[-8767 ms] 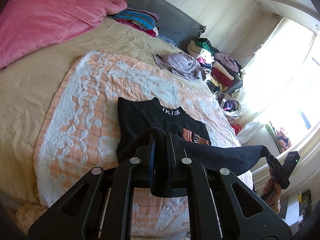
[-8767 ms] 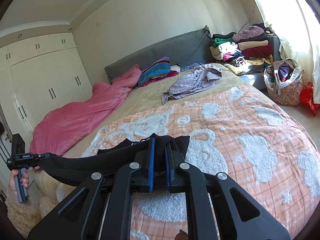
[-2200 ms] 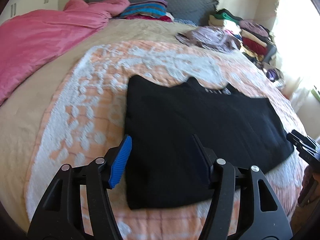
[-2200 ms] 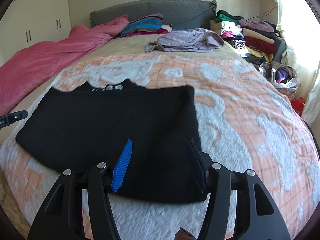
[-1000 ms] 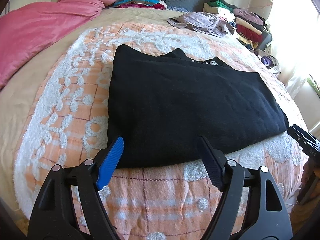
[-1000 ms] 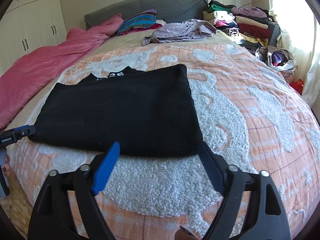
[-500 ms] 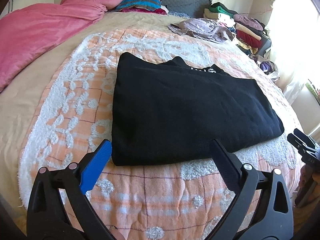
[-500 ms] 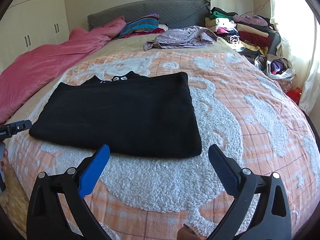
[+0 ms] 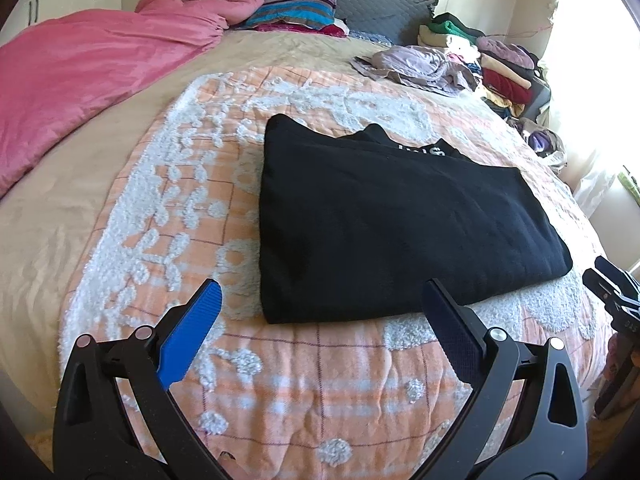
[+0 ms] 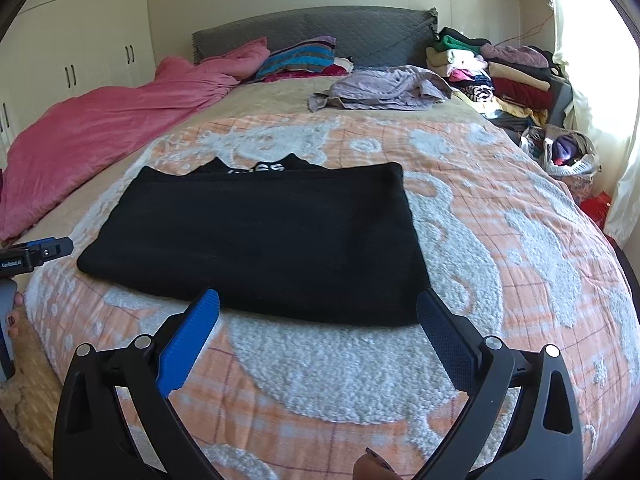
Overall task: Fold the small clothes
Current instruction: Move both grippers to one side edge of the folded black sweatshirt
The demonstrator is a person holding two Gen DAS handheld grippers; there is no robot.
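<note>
A black shirt (image 9: 392,216) lies folded in half on the orange and white bedspread (image 9: 168,208), collar with white lettering at its far edge. It also shows in the right wrist view (image 10: 264,236). My left gripper (image 9: 320,292) is wide open and empty, held just short of the shirt's near left corner. My right gripper (image 10: 316,300) is wide open and empty, just short of the shirt's near right edge. The other gripper's tip shows at the right edge of the left wrist view (image 9: 612,292) and at the left edge of the right wrist view (image 10: 36,256).
A pink duvet (image 9: 80,68) covers the bed's left side. A crumpled lilac garment (image 10: 384,88) lies near the grey headboard (image 10: 340,36). Stacked clothes (image 10: 504,76) and a full bag (image 10: 568,152) stand to the right of the bed. White wardrobes (image 10: 80,40) line the left wall.
Both grippers let go of the shirt after laying its lower half over the upper half. They have opened wider and drawn back from its near edge. The shirt lies still.
</note>
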